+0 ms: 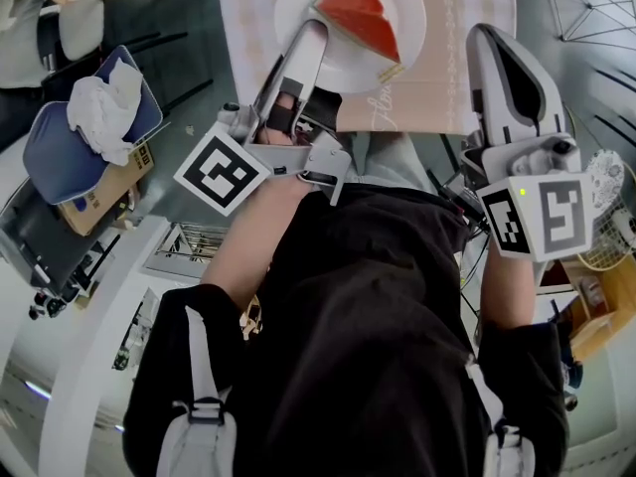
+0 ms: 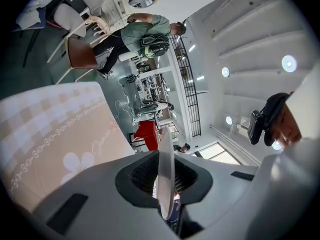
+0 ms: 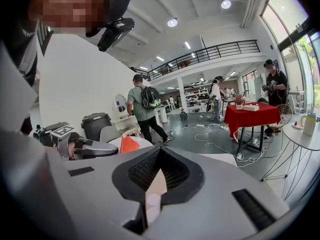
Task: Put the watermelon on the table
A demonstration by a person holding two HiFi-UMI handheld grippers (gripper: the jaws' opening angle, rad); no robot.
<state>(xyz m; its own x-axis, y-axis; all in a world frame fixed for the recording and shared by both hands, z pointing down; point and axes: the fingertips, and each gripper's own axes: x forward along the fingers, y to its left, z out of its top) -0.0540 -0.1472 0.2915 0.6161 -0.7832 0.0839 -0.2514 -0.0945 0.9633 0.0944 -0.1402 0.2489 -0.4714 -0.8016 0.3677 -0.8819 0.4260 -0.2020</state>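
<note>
To the left in the head view, a crumpled white cloth (image 1: 104, 107) lies on a blue padded seat (image 1: 55, 152), with a cardboard box (image 1: 104, 189) just beside the seat's lower edge and a white chair (image 1: 79, 18) farther up. In the right gripper view, a person with a backpack (image 3: 142, 106) stands on the grey floor (image 3: 200, 144) near a black bin (image 3: 95, 124), and loose cables (image 3: 212, 134) lie beside a red-draped surface (image 3: 250, 116). A white jug (image 3: 306, 121) sits on a round white surface (image 3: 300, 136) at the right edge, below a railed balcony (image 3: 215, 51).
</note>
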